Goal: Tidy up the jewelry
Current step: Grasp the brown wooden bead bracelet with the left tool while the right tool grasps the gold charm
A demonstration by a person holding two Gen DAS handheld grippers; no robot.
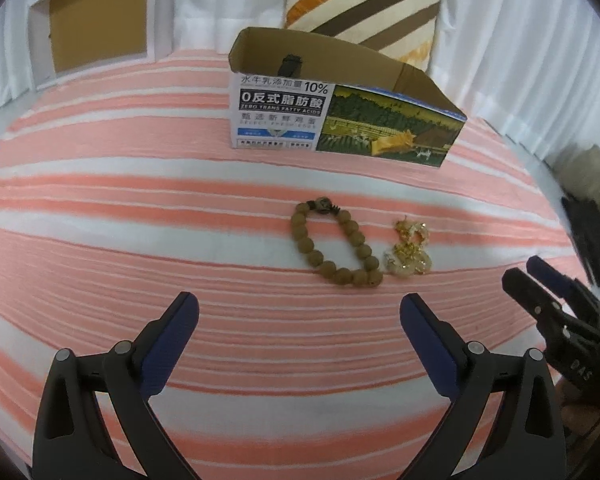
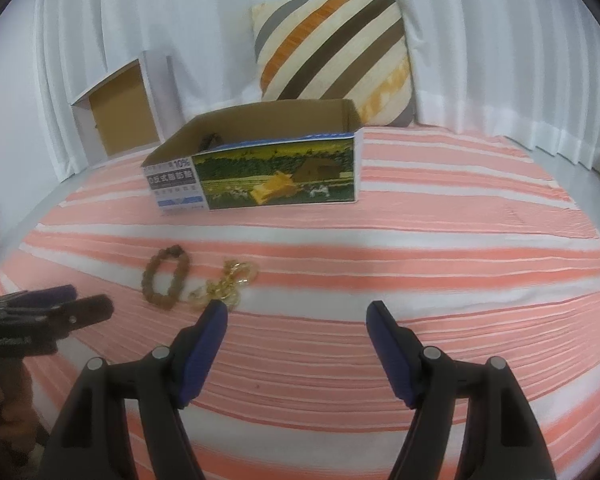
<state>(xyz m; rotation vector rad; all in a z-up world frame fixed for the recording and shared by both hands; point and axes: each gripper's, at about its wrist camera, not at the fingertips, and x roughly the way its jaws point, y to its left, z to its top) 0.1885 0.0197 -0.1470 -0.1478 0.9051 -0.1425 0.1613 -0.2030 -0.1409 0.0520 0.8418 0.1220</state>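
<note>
1. Cardboard box [image 1: 340, 120]: open-topped, standing on the striped bedcover [image 1: 140, 240]; I take it as the landmark and the likely container. One small dark item [image 1: 290, 65] shows inside against its back wall; I cannot tell what it is.
2. Beaded bracelet [image 1: 334, 246]: brown beads, lying flat in a loop on the bedcover in front of the box, outside it.
3. Gold jewelry [image 1: 410, 252]: a tangled gold-coloured piece, just beside the bracelet, on the side of it nearer my right tool; also in front of the box.
4. Progress, by my judgement: early. Both visible pieces are not yet put away; possibly one item is already in the box.
5. My left tool [image 1: 300, 312]: released, fingers spread wide, holding nothing. It sits on the near side of the bracelet from the box, close but apart.
6. My right tool [image 2: 296, 316]: released, empty. Its left finger tip overlaps the near edge of the gold jewelry in its own view; contact cannot be told.
7. Striped cushion [image 2: 332, 56]: behind the box, against the white curtain [image 2: 180, 20].
</note>
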